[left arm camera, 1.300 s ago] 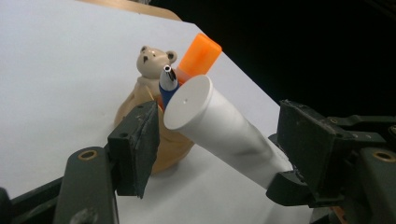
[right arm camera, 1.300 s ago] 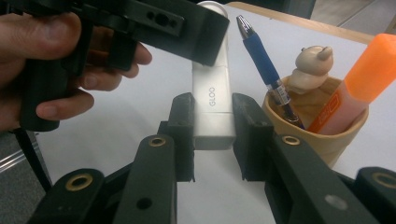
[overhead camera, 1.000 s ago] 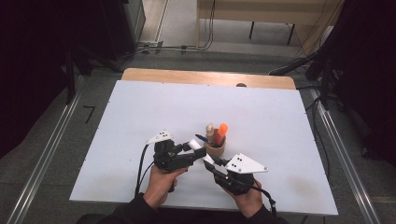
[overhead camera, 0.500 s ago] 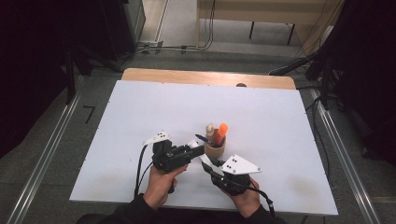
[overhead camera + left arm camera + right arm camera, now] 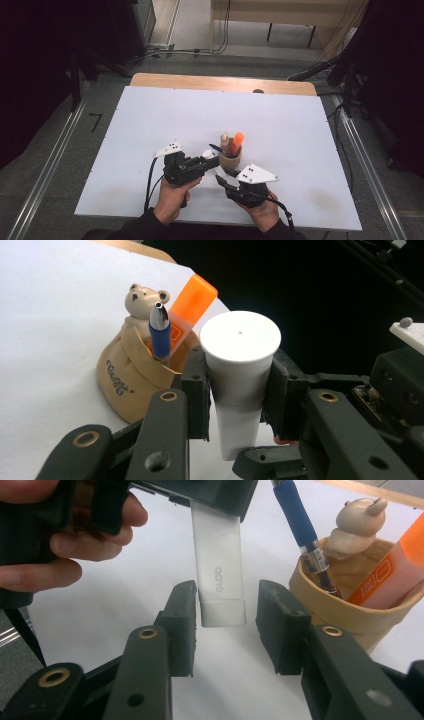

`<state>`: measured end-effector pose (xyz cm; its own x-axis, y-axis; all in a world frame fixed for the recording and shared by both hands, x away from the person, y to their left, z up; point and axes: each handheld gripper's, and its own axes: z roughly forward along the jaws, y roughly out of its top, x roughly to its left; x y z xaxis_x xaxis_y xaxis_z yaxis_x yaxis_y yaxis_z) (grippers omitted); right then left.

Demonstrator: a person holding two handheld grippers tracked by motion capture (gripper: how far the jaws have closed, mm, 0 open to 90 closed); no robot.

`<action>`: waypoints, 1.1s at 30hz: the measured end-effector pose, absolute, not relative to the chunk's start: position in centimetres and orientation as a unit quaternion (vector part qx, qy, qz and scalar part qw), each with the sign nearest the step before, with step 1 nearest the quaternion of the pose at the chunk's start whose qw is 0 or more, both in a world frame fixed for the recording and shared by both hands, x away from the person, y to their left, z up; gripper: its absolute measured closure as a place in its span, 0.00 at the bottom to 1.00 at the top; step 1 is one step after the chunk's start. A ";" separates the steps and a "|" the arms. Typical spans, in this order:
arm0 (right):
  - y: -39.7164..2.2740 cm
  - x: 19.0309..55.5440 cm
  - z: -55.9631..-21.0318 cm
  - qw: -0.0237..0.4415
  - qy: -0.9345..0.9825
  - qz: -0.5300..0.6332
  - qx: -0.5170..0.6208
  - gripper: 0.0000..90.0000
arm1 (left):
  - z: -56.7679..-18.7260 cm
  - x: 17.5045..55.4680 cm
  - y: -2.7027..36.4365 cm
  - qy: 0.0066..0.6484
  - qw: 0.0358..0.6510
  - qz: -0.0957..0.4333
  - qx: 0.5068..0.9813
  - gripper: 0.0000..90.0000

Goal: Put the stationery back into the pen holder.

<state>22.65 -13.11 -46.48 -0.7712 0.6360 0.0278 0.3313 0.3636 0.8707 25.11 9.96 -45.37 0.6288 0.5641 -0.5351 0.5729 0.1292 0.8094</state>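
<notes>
Now my left fingers point(image 5: 239, 390) have just closed onto the white glue stick point(image 5: 240, 365), lower centre, while my right fingers point(image 5: 225, 625) have just opened off it: handover done.

White table top point(image 5: 150, 130) with a bare wood strip point(image 5: 220, 82) along the far edge. On it: one tan bear-shaped pen holder point(image 5: 230, 160), near the front edge, roughly centred. Small dark spot point(image 5: 258, 91) on strip.

glue stick point(image 5: 239, 371): smooth matt white plastic | holder point(image 5: 131, 374): matt tan
</notes>
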 end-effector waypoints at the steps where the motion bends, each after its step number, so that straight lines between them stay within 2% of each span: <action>1: -13.1 22.7 -46.5 0.157 0.812 0.477 0.299 0.62 | -45.3 25.1 10.0 0.431 0.616 0.001 0.659 0.75; 7: -13.1 22.9 -46.6 0.145 0.818 0.467 0.302 0.59 | -44.9 24.7 10.3 0.430 0.627 0.044 0.649 0.75; 9: -13.2 23.0 -46.6 0.144 0.821 0.462 0.303 0.55 | -44.8 24.6 10.4 0.429 0.628 0.051 0.647 0.75; 15: -13.5 23.5 -46.7 0.137 0.824 0.451 0.315 0.48 | -44.7 24.5 10.5 0.429 0.629 0.057 0.646 0.75; 20: -13.8 24.1 -46.9 0.119 0.832 0.433 0.325 0.38 | -44.6 24.5 10.6 0.427 0.631 0.063 0.645 0.75; 26: -14.3 24.4 -46.8 0.116 0.831 0.430 0.332 0.38 | -44.3 24.2 10.5 0.421 0.632 0.080 0.646 0.75; 33: -15.0 24.8 -46.7 0.125 0.830 0.425 0.339 0.31 | -44.2 24.2 10.5 0.419 0.630 0.087 0.648 0.75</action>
<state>24.76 -15.00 -46.73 -0.7389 0.6690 0.0801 0.4556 0.4085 0.7909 24.20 10.52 -44.24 0.6345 0.6518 -0.4154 0.4332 0.1452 0.8895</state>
